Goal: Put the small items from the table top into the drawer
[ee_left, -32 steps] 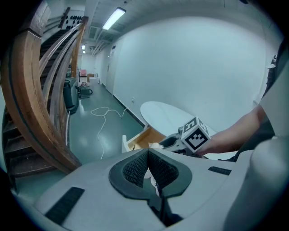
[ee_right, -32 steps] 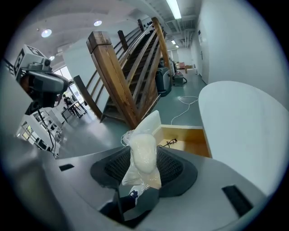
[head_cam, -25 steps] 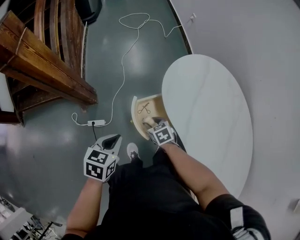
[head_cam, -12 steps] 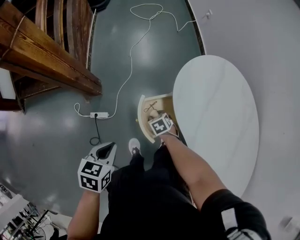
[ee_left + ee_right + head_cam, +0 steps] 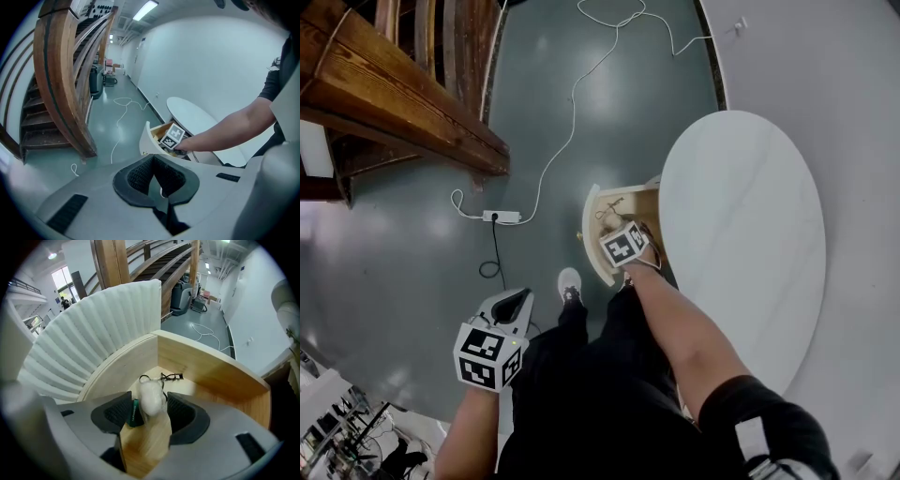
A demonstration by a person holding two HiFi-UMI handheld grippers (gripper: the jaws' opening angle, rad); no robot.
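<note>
Lower than a second ago, the right gripper (image 5: 617, 228) now reaches into the open wooden drawer (image 5: 592, 234). At left, the left gripper (image 5: 517, 298) hangs over the floor (image 5: 412, 253), jaws closed and empty. In the drawer, the right gripper's jaws, just opened wide, flank a small white item (image 5: 151, 397) lying beside a green tube (image 5: 134, 412) and eyelash curler (image 5: 169, 377). The white table (image 5: 741, 234) stands at right.

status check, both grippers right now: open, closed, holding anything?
Left gripper: closed, empty.
Right gripper: open, has just been opening; white fluffy lump lies between the fingers, not gripped, in the light wooden drawer.
</note>
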